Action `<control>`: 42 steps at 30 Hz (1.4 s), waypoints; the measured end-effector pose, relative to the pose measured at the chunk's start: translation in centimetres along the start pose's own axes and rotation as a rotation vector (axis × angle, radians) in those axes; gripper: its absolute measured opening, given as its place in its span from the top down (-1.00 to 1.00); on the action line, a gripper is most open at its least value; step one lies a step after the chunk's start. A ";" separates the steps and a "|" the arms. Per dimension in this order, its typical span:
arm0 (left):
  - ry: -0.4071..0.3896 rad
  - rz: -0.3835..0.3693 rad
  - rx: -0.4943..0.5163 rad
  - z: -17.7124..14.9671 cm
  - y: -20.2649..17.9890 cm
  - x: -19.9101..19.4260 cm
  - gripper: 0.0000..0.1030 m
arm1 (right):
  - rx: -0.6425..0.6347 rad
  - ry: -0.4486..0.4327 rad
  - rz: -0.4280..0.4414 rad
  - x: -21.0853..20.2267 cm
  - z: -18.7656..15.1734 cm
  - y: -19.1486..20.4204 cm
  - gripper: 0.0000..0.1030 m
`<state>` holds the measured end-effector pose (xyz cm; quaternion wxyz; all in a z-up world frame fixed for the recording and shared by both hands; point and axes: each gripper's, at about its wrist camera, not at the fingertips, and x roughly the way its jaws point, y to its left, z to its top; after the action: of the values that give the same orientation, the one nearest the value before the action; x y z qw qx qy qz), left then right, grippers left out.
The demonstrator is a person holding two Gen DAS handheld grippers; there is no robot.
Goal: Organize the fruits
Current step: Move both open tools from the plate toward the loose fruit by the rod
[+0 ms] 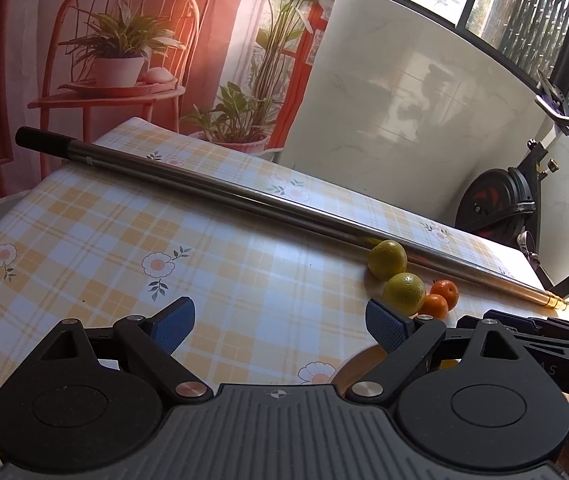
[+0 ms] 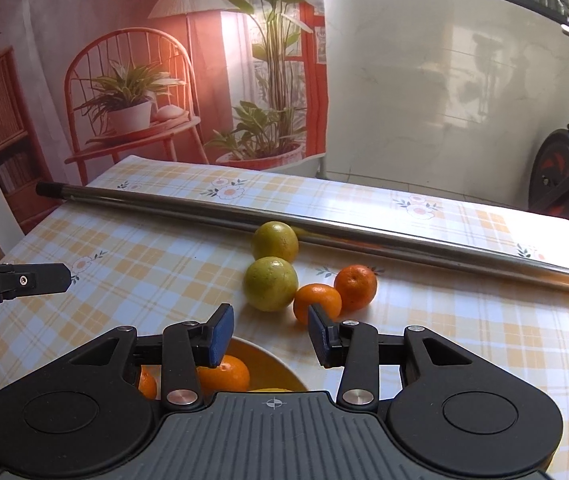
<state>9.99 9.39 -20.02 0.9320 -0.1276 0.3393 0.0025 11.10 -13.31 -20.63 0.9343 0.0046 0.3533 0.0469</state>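
I see a long metal pole (image 2: 324,232) lying across the checked table (image 2: 464,340) — printed plant-and-chair backdrop (image 2: 144,80) behind, exercise bike (image 2: 564,168) far right.

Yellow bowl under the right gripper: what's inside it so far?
The yellow bowl holds at least two mandarins, plus a yellow sliver at its near edge. The right gripper, fingers open, covers the rest.

1. The worktop (image 2: 132,264) wears a smooth, faintly glossy checked cloth.
2. The pole (image 2: 364,236) is polished metal.
3. The right gripper (image 2: 270,334) has matt black plastic arms; its fingers (image 2: 220,334) carry ribbed blue pads.
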 end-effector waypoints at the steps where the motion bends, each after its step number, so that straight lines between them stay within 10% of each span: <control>1: -0.013 0.010 0.007 0.0 -0.2 -0.2 -0.82 | 0.006 -0.009 -0.009 -0.3 -0.1 -0.2 0.25; 18: -0.175 0.070 0.186 0.9 -5.0 -2.9 -0.83 | 0.141 -0.105 -0.058 -3.8 -0.5 -4.0 0.20; 31: -0.179 0.006 0.127 3.7 -6.4 -1.4 -0.86 | 0.182 -0.170 -0.087 -4.6 2.1 -8.0 0.17; 42: -0.196 0.084 0.347 2.2 -8.8 -0.1 -0.86 | 0.235 -0.124 -0.058 -2.9 0.7 -9.2 0.17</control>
<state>12.13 1.43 -16.24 0.9676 0.0498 0.2474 -0.0046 10.23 -22.66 -18.58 0.9483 0.1068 0.2980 -0.0224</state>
